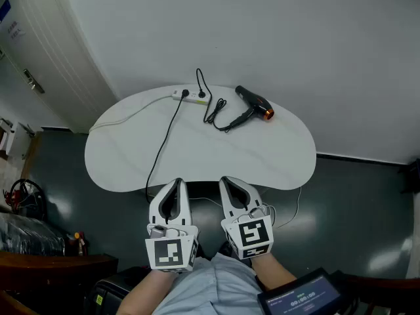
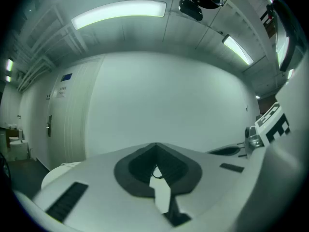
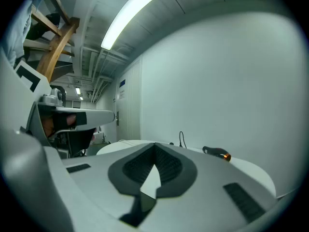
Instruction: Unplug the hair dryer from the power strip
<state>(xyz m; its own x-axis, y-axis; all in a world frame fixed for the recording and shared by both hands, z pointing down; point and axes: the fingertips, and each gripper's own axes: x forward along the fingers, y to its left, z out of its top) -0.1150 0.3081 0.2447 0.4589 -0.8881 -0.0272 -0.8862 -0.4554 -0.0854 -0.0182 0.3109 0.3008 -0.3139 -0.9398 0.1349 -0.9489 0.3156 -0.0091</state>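
Note:
On the white oval table (image 1: 262,156) a black hair dryer (image 1: 254,104) with an orange nozzle lies at the back right. Its black cord (image 1: 215,113) coils and loops up to a plug in the white power strip (image 1: 192,97). Both grippers hover side by side before the table's near edge, far short of the strip. My left gripper (image 1: 178,182) is shut with nothing in it, and so is my right gripper (image 1: 225,180). The right gripper view shows the hair dryer (image 3: 217,152) and the cord's loop (image 3: 181,138) beyond the touching jaw tips (image 3: 155,145). The left gripper (image 2: 155,145) faces the bare wall.
A second black cable (image 1: 161,149) runs from the power strip over the table's front edge, just left of my left gripper. The strip's white lead (image 1: 128,115) trails off to the left. A dark floor surrounds the table, with clutter (image 1: 26,209) at the left and a tablet (image 1: 298,299) by my right arm.

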